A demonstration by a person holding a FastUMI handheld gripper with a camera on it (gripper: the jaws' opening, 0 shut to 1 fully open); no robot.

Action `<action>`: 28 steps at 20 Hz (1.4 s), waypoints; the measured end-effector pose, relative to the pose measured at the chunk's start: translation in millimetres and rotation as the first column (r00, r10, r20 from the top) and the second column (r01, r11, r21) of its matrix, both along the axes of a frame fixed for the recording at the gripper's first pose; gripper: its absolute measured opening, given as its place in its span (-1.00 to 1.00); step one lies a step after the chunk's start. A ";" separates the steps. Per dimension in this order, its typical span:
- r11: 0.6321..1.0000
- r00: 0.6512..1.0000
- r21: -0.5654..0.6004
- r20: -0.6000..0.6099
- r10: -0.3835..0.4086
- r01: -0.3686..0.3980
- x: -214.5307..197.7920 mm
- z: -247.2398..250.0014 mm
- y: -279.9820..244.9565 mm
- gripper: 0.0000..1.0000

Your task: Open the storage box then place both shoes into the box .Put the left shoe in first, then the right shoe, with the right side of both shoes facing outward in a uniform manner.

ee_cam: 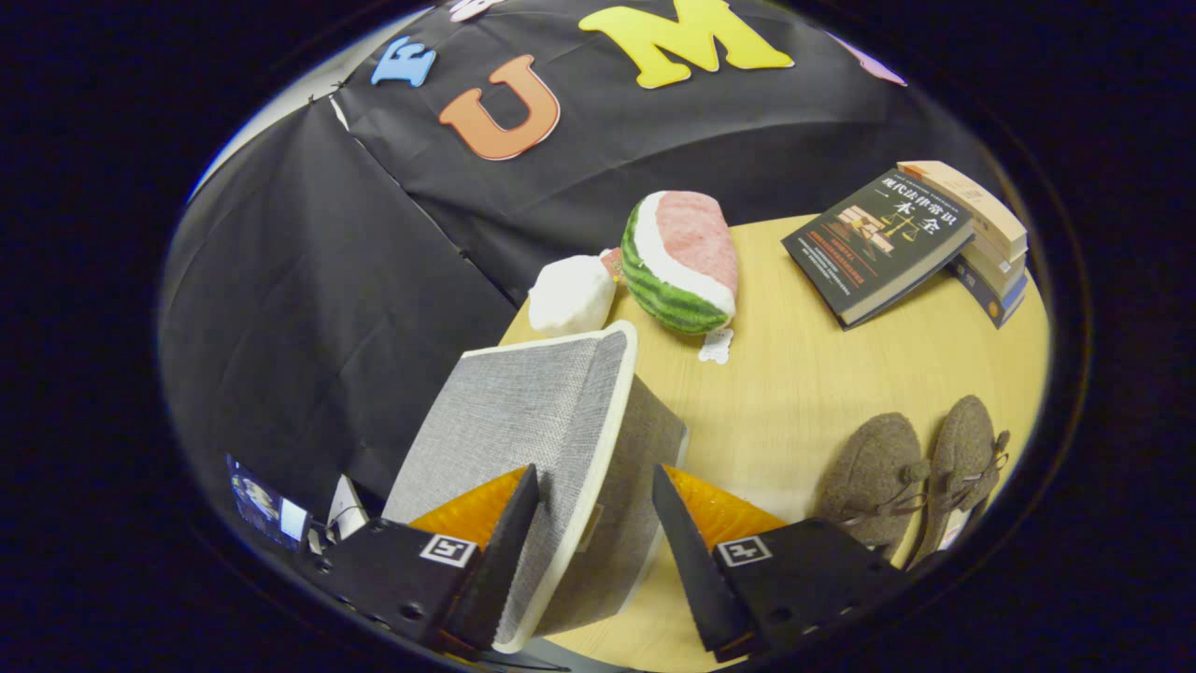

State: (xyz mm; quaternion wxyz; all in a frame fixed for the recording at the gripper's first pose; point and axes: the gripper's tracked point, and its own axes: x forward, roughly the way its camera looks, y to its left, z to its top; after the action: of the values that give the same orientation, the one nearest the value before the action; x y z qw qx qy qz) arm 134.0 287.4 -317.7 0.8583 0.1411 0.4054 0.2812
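The grey fabric storage box with cream trim stands on the pale wooden table, its lid edge between the spread fingers of the claw, neither clearly pressing it. The lid could slip free or the light box tip if lifted off-centre. The two brown felt shoes lie right of the box; beyond it sit a plush watermelon slice and stacked books.
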 end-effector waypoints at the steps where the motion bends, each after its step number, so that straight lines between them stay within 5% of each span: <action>1: 1.000 1.000 0.000 0.005 0.000 0.000 -0.7 2.3 1.7 0.19; 6: 0.999 1.000 -0.036 0.009 0.018 -0.017 -6.6 7.7 11.0 -0.67; 8: 0.999 1.000 -0.041 -0.017 0.017 -0.017 -8.1 7.8 10.5 -0.68; 10: 1.000 0.998 -0.011 -0.060 -0.019 0.018 -8.3 14.7 11.4 -0.90; 21: 0.992 1.000 0.129 -0.024 0.013 -0.010 -28.2 128.1 50.2 -0.92; 28: 0.996 0.999 0.090 -0.040 -0.019 0.023 -44.1 159.4 112.9 -0.92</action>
State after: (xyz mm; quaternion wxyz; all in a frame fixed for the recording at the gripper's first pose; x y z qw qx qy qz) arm 89.9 400.3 -158.4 0.8458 0.1896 0.4076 0.2873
